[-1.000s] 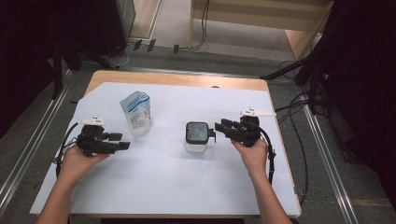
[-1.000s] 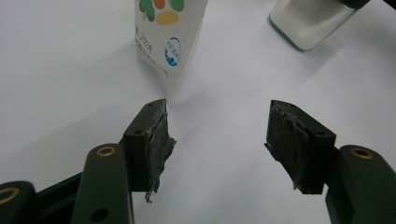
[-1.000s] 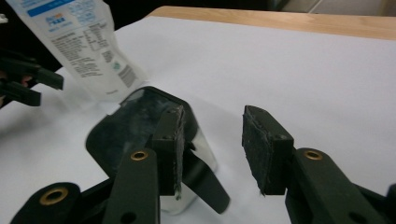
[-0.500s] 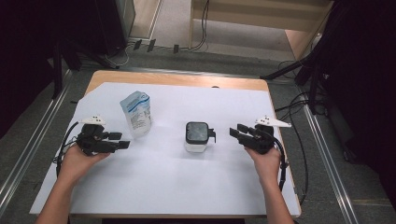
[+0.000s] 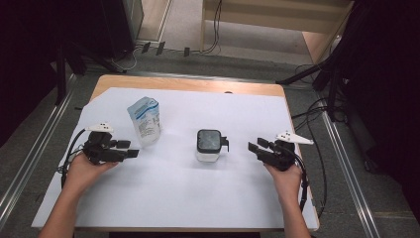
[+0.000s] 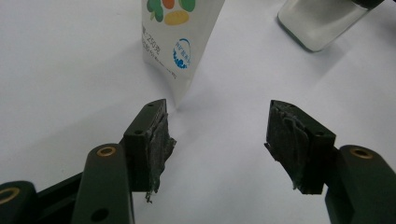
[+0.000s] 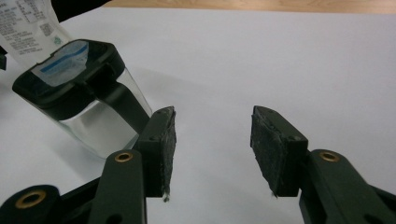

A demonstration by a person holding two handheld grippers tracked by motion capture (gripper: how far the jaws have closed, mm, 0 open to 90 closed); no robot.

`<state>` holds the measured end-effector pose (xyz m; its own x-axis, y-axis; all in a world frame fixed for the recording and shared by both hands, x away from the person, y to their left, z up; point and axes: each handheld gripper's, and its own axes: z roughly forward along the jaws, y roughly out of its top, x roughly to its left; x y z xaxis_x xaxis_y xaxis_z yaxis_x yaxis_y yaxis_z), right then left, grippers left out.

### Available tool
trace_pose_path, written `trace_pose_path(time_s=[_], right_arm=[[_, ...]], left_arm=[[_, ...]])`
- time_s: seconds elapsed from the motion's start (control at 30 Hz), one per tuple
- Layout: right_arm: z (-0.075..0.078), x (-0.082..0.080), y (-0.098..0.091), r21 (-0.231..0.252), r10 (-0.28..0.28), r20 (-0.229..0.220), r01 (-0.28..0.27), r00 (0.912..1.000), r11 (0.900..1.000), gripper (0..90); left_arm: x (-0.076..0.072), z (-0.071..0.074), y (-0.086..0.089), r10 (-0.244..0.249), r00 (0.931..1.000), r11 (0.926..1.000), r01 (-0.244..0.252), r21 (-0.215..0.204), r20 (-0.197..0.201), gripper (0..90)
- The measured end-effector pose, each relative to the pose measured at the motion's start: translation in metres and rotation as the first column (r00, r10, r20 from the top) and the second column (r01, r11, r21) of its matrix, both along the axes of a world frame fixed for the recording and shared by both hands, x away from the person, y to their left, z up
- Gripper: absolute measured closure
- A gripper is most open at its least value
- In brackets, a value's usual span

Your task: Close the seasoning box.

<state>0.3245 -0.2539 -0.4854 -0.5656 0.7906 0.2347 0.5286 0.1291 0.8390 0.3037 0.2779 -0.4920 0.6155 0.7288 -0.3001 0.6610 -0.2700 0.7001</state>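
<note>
While the clear container (image 5: 208, 147) with the black lid sits upright near the middle of the white sheet (image 5: 198, 198) on the tabletop (image 5: 188, 84), nothing is actually holding it right now. It has a black handle or latch on its right side, and it looks empty as far as I can tell. Off to its left stands a white pouch (image 5: 145, 120) with blue print, upright and a bit apart from the container.

Moving outward, the right gripper (image 5: 257, 148) sits to the right of the container with a clear gap between them. Its jaws have just been opening and there's nothing between them; in the right gripper view the worn pads (image 7: 164, 140) are just bare over the white sheet, with the container off to the left of them. So it's released, not touching anything.

The left gripper (image 5: 128, 149) is over on the left, just below and beside the pouch, jaws spread and empty too. In the left gripper view the pouch's bottom corner (image 6: 180, 46) is a little way ahead of the tips, not between them.

My read on progress: both items stand on the sheet, lid on, pouch looks sealed. If the job is pouring the pouch into the container, that whole part looks undone.
</note>
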Motion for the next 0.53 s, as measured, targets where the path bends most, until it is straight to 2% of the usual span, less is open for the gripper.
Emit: trace_pose_path(time_s=[0.17, 0.3, 0.53], right_arm=[[-0.0057, 0.0006, 0.0065, -0.021, 0.02, -0.019, -0.021, 0.9996, 0.9996, 50.3], [-0.005, -0.0007, 0.009, -0.024, 0.031, -0.007, -0.031, 0.9995, 0.9992, 50.2], [-0.0059, -0.0001, 0.0099, -0.026, 0.033, -0.014, -0.034, 0.9993, 0.9991, 50.2]], left_arm=[[0.0005, -0.0006, -0.0007, -0.004, 1.0, 1.0, 0.004, 0.006, 0.0, 39.5], [0.0003, -0.0002, -0.0005, -0.004, 1.0, 1.0, 0.004, -0.001, -0.001, 39.5], [0.0002, -0.0004, -0.0011, -0.004, 1.0, 1.0, 0.004, 0.003, 0.001, 39.4]])
